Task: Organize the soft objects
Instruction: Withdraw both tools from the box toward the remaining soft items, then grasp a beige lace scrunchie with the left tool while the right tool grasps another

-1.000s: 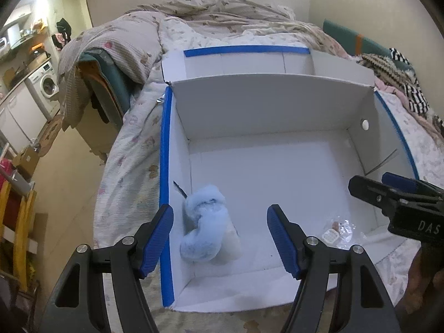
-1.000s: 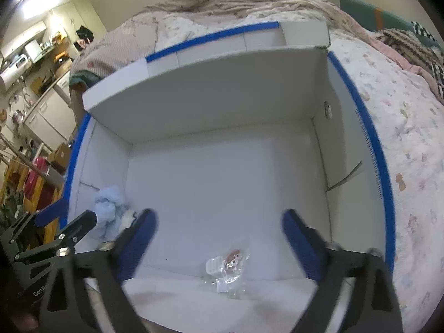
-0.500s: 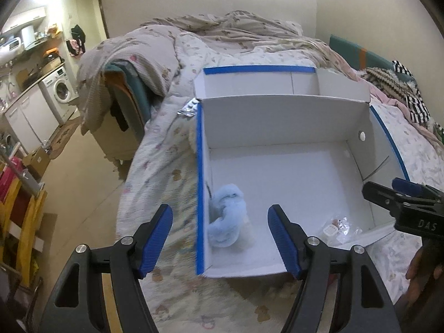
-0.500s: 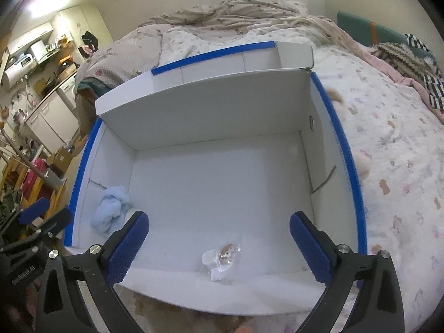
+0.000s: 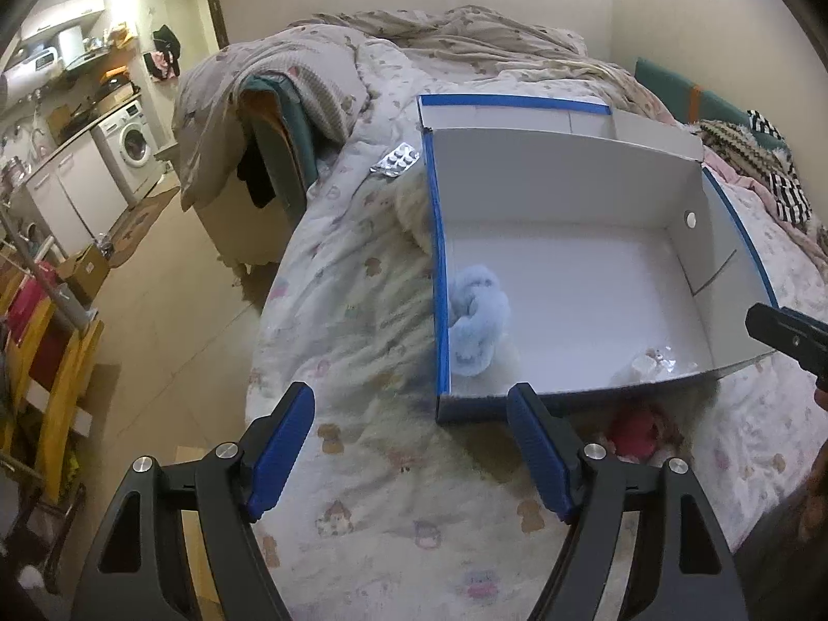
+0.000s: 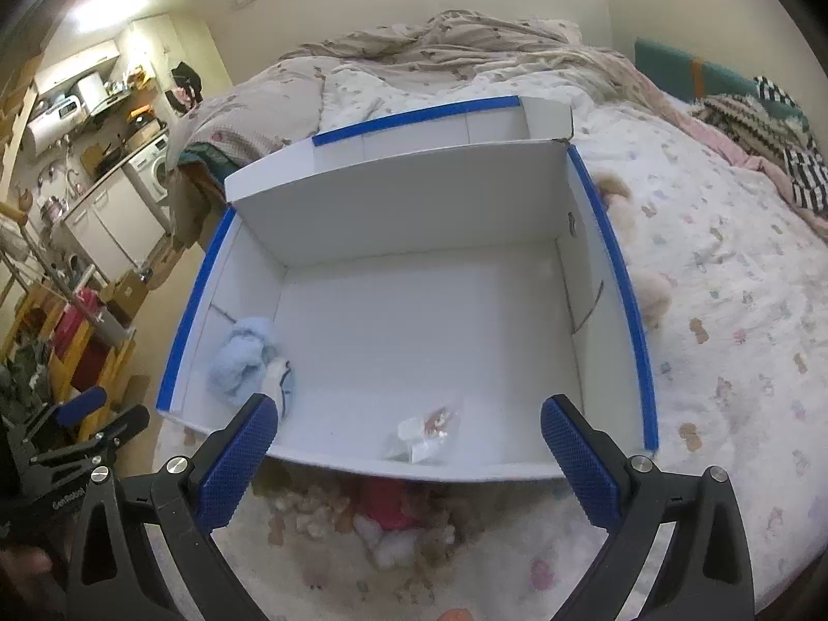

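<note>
Hovering spread and empty, the left gripper point(image 5: 409, 445) and right gripper point(image 6: 409, 460) face the box point(image 6: 610, 259) on the bed point(image 5: 362, 310). Blue plush point(image 6: 243, 357) lies inside; red toy point(image 6: 388, 507) sits tucked against the box front. Risk: a grab there may snag bedding or nudge the box.

A lived-in home, a small one-room flat: an unmade bed point(image 5: 362, 269) with a printed quilt point(image 6: 466, 46) fills the room, and beside it a kitchen corner holds a washing machine point(image 5: 132, 142), white cupboards point(image 5: 77, 191) and cluttered shelves point(image 6: 98, 88).
</note>
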